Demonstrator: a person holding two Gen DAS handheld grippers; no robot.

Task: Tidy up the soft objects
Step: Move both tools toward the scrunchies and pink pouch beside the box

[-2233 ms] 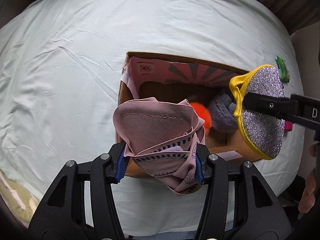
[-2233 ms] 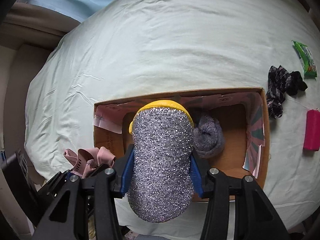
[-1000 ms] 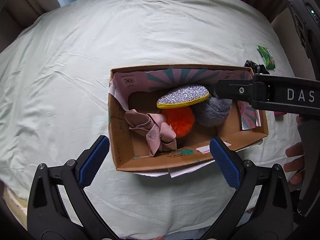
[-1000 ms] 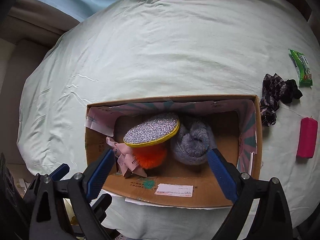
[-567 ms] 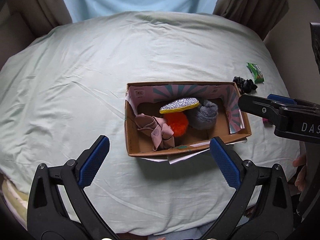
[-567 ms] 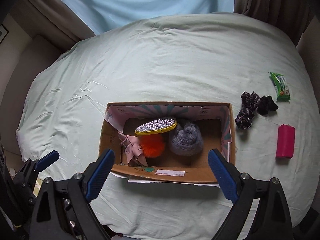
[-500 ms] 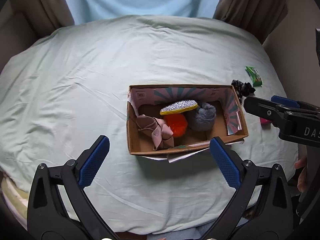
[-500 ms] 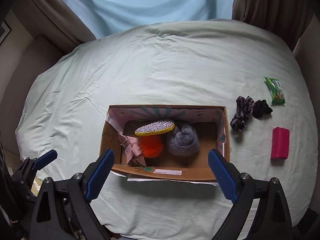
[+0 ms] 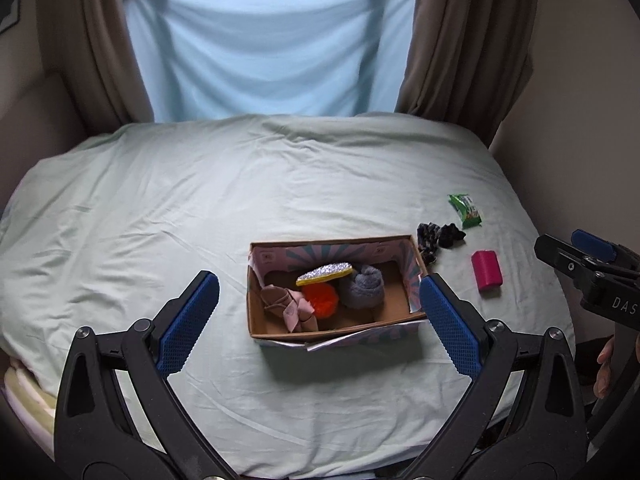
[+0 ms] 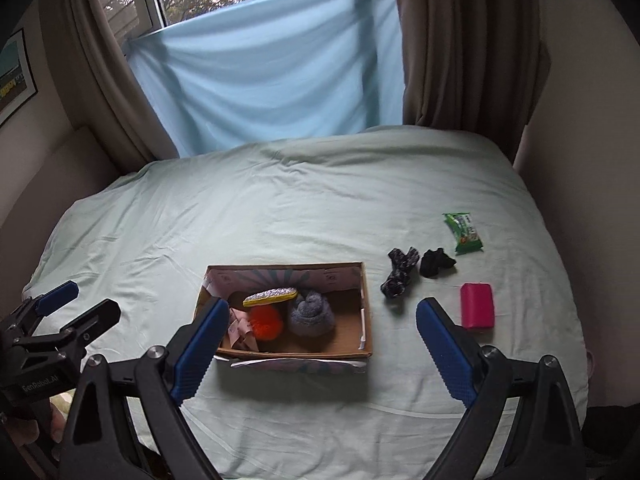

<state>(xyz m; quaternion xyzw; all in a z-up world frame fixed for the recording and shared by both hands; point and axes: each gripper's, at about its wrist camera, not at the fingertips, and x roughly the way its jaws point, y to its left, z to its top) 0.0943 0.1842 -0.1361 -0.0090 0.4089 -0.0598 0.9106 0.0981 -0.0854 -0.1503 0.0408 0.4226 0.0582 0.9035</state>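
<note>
A cardboard box (image 9: pixel 332 330) (image 10: pixel 366 312) sits on the pale green bed. Inside lie a pink cloth bundle (image 9: pixel 290 306) (image 10: pixel 240 330), an orange pompom (image 9: pixel 320 298) (image 10: pixel 266 322), a grey fluffy item (image 9: pixel 364 286) (image 10: pixel 312 314) and a glittery silver pad with a yellow rim (image 9: pixel 325 273) (image 10: pixel 271 296). My left gripper (image 9: pixel 318 322) is open and empty, held back above the bed's near edge. My right gripper (image 10: pixel 320 344) is open and empty, also held back. Each gripper shows in the other's view, the right one (image 9: pixel 588 256) and the left one (image 10: pixel 64 312).
On the bed right of the box lie dark patterned socks (image 9: pixel 438 236) (image 10: pixel 402 270), a pink roll (image 9: pixel 486 270) (image 10: pixel 476 306) and a green snack packet (image 9: pixel 464 210) (image 10: pixel 462 232). Brown curtains (image 10: pixel 460 48) and a blue sheet (image 9: pixel 260 44) hang behind the bed. Walls flank both sides.
Both grippers let go of the pink cloth and the glittery pad into the box, opened wide, and pulled back and up from the box.
</note>
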